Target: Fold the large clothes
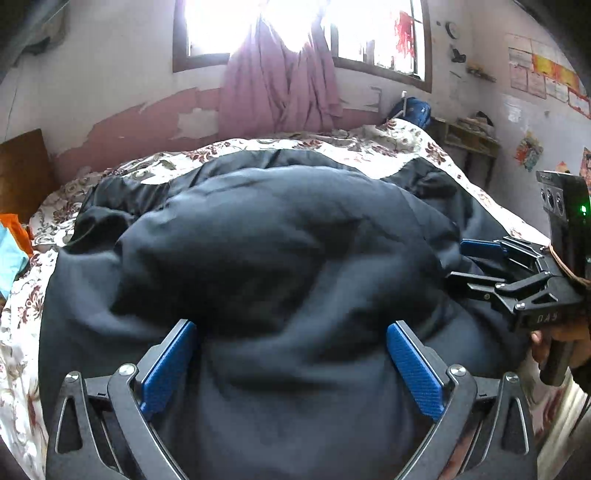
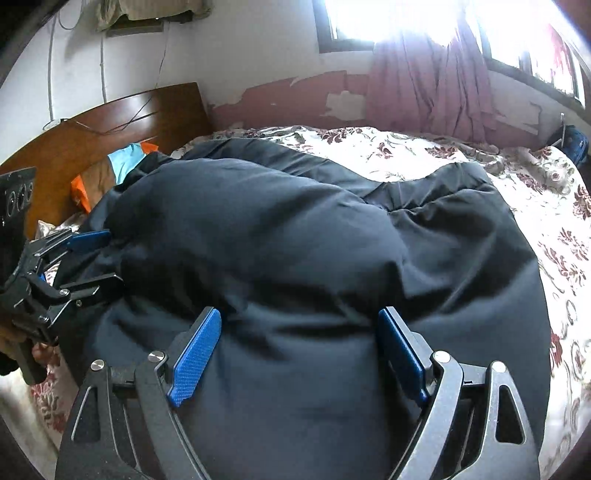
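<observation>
- The dark navy garment is a smooth, matte woven cloth, bunched into a rounded mound with soft creases; it lies directly ahead of and beneath both claws, on the floral bedspread
- Left gripper: jaws stand wide apart; the blue textured pads flank a raised ridge of the garment, which fills the gap between them. Whether the pads press the cloth cannot be told
- Right gripper: jaws likewise spread wide, with a hump of the same cloth between the blue pads; firm contact cannot be confirmed
- In the left wrist view, the right gripper sits to the right of the left claw, fingers lying against the garment edge; in the right wrist view, the left gripper sits to the left, fingers at the cloth edge
- The garment's long axis runs roughly crosswise to both claws, from the wooden headboard side on the left toward the open bedspread on the right; a flatter, wrinkled section spreads ahead and right of the right claw
- Bedspread: cream fabric with a dark red flower print, rumpled
- Beyond the garment, ahead of both claws: a pink draped curtain hangs under a bright window, against a wall with peeling paint
- Orange and light blue cloth lies near the headboard, ahead-left of the right claw
</observation>
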